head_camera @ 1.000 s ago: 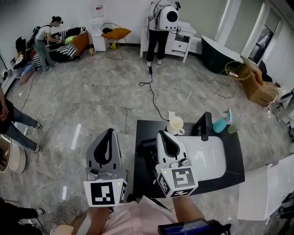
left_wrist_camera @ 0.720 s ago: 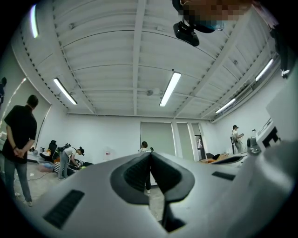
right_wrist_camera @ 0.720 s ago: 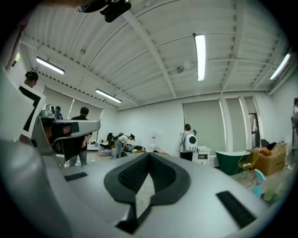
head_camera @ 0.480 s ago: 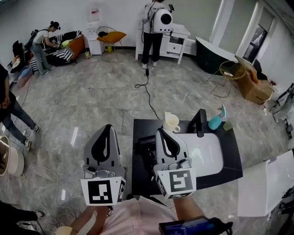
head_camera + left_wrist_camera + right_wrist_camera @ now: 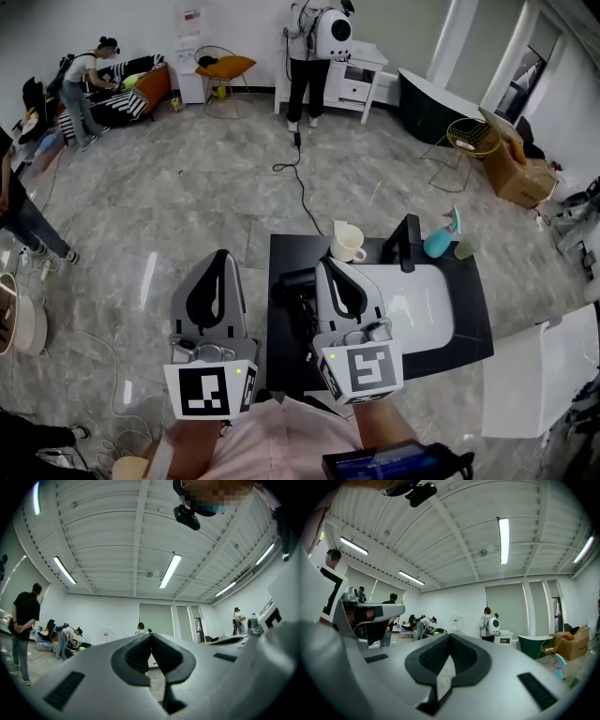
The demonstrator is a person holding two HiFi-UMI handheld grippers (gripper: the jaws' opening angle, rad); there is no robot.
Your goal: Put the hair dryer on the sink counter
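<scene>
Black hair dryer [image 5: 292, 279] on sink counter [image 5: 473, 323], near closed right claw [image 5: 330, 270]

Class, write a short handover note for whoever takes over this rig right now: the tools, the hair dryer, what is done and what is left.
Left tool: shut, empty, held over the floor beside the counter.
Right tool: shut, empty, held over the counter.
Hair dryer: lying on the black sink counter, left of the basin, partly hidden by the right tool.
Done: dryer appears to be placed; neither tool holds it.
Left: probably nothing; check that it lies steady.
</scene>
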